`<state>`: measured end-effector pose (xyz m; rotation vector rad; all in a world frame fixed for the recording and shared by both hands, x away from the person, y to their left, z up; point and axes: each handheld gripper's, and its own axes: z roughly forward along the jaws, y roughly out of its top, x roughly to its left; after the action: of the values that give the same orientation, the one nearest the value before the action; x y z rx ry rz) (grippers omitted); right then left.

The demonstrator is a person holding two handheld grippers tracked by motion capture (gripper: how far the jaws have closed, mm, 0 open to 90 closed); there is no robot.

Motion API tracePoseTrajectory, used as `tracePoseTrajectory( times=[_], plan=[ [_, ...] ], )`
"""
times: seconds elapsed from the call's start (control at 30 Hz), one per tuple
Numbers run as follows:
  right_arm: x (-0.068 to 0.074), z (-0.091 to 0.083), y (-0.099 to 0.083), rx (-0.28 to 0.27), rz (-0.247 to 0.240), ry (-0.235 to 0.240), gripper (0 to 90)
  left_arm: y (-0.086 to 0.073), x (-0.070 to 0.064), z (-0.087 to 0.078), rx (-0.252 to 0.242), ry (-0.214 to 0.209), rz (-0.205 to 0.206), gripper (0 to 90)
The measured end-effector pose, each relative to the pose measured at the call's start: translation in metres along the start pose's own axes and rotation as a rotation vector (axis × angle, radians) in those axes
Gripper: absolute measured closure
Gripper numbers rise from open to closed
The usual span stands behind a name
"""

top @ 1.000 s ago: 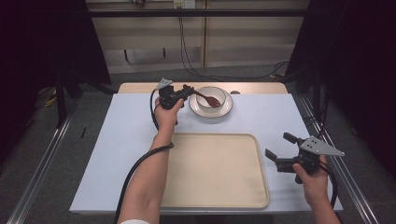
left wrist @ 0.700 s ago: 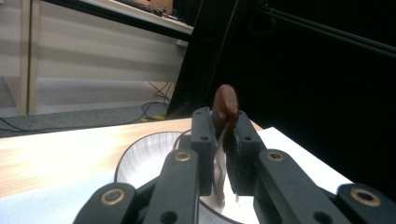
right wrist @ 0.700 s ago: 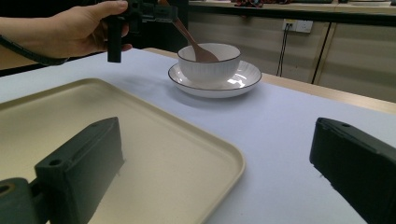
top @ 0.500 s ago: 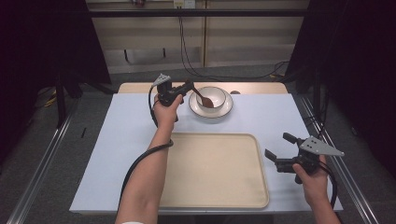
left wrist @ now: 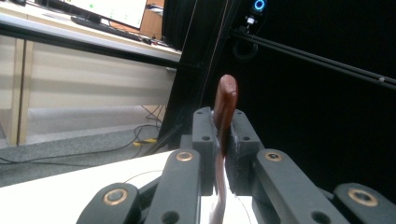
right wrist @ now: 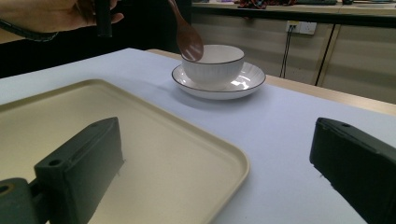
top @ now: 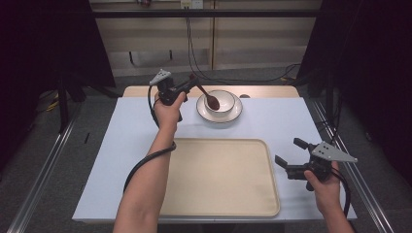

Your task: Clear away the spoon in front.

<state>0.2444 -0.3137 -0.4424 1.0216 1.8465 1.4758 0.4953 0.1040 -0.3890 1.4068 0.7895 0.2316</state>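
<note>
No text, label, brand or number can be read anywhere.

We look down from above; our gripper cameras sit low, both views sharing the bowl [top: 219, 100] [right wrist: 213, 63].

In my left gripper view the spoon [left wrist: 225, 116] is cut by the bottom edge, so I can't see its bowl end there. In the right gripper view the top edge cuts the spoon handle and the left hand [right wrist: 51, 16]. Inside of the bowl [right wrist: 213, 63] is hidden by its near wall; from high view too small to tell contents. Right gripper [right wrist: 219, 172] pads run off the frame.
</note>
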Motion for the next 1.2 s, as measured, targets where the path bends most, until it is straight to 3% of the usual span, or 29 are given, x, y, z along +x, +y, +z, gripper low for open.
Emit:
tracePoseTrajectory(
  times=[0.1, 0.13, 0.17, 0.37, 0.53, 0.6, 0.63, 0.67, 0.7, 0.97, 1.1, 1.2],
  plan=[
    [0.0, 0.0, 0.0, 0.001, -0.005, 0.0, 2.2, 0.008, -0.001, -0.007, 0.007, -0.003, 0.025, 83.6],
    [0.0, 0.0, 0.0, -0.002, -0.005, -0.001, 2.2, 0.01, -0.004, -0.008, -0.007, -0.004, 0.009, 83.7],
    [0.0, 0.0, 0.0, -0.003, -0.003, -0.005, 2.2, 0.012, -0.003, -0.011, 0.012, -0.006, 0.033, 83.6],
    [0.0, 0.001, 0.0, -0.004, -0.005, 0.0, 2.2, 0.02, -0.008, -0.021, 0.002, -0.006, 0.015, 83.6],
    [0.0, 0.001, 0.0, 0.0, -0.012, -0.004, 2.2, 0.024, -0.009, -0.032, 0.058, -0.021, 0.048, 83.7],
    [0.0, 0.0, 0.0, 0.001, -0.013, -0.004, 2.2, 0.026, -0.01, -0.036, 0.067, -0.029, 0.043, 83.6],
    [0.0, 0.0, 0.0, 0.001, -0.014, -0.004, 2.2, 0.026, -0.013, -0.037, 0.042, -0.027, 0.002, 83.7],
    [0.0, 0.0, 0.0, 0.002, -0.014, -0.004, 2.2, 0.028, -0.011, -0.041, 0.07, -0.041, 0.034, 83.6],
    [0.001, 0.001, 0.0, 0.002, -0.013, -0.003, 2.2, 0.028, -0.012, -0.042, 0.067, -0.041, 0.019, 83.6],
    [0.001, 0.001, 0.0, 0.0, -0.018, 0.006, 2.2, 0.028, -0.017, -0.055, 0.111, -0.063, 0.009, 83.6],
    [0.002, 0.001, 0.0, 0.0, -0.019, -0.001, 2.2, 0.026, -0.017, -0.059, 0.142, -0.074, 0.027, 83.6],
    [0.002, 0.001, 0.0, 0.004, -0.018, 0.003, 2.2, 0.024, -0.02, -0.062, 0.151, -0.086, 0.011, 83.7]
  ],
)
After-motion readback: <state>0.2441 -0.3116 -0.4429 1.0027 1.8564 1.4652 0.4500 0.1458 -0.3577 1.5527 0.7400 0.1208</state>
